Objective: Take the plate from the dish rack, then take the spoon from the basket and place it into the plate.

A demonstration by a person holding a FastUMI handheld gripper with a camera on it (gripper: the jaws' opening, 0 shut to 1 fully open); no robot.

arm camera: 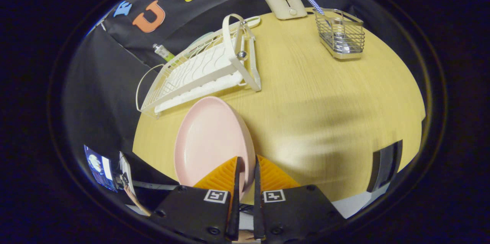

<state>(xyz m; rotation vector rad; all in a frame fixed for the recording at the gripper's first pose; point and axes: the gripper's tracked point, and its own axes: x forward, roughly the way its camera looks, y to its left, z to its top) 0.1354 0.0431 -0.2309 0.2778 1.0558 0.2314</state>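
Now plate (208, 140) pinched in tool (245, 175)

My fingers (245, 175) pinch a smooth, matt plate (210, 140). It hangs over the table (325, 94), which looks like pale wood. Past the plate, the rack (203, 71) is white coated wire. Right of it, the basket (340, 35) is shiny metal wire.

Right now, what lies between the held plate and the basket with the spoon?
Bare wooden table in the gripper view. The gripper grips the pink plate; the dish rack sits off that line; basket beyond.
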